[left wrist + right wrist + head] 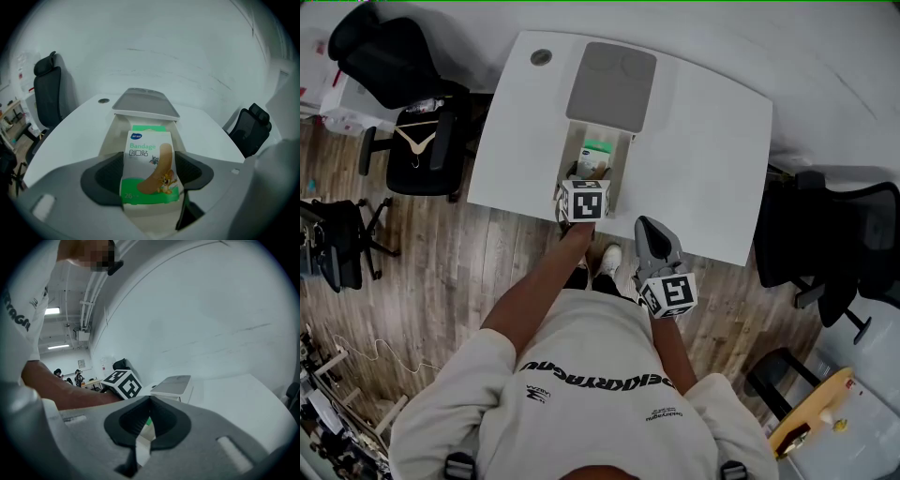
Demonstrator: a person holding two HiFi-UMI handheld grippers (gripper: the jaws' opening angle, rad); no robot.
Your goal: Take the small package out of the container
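Shoulders in a pale grey printed T-shirt fill the bottom of the head view, with both bare forearms reaching forward over the brown wooden plank floor. The right gripper, grey with a marker cube, hangs just short of the near edge of the white round-cornered table; its dark pads are pressed together with nothing clamped between them. Just beyond it, the left gripper reaches over the table edge into the near end of the white rectangular open container, and its two dark pads are clenched on the sides of the small white-and-green bandage package, printed with a tan plaster strip and a cartoon mouse. The package stands upright, still inside the container's walls; whether its bottom touches the container floor cannot be told. Behind it in the same container stands a second green-topped package. At the far end of the container lies its flat grey lid, and a round grey grommet sits in the table to the lid's left. Black office chairs stand off the table's left side and right side.
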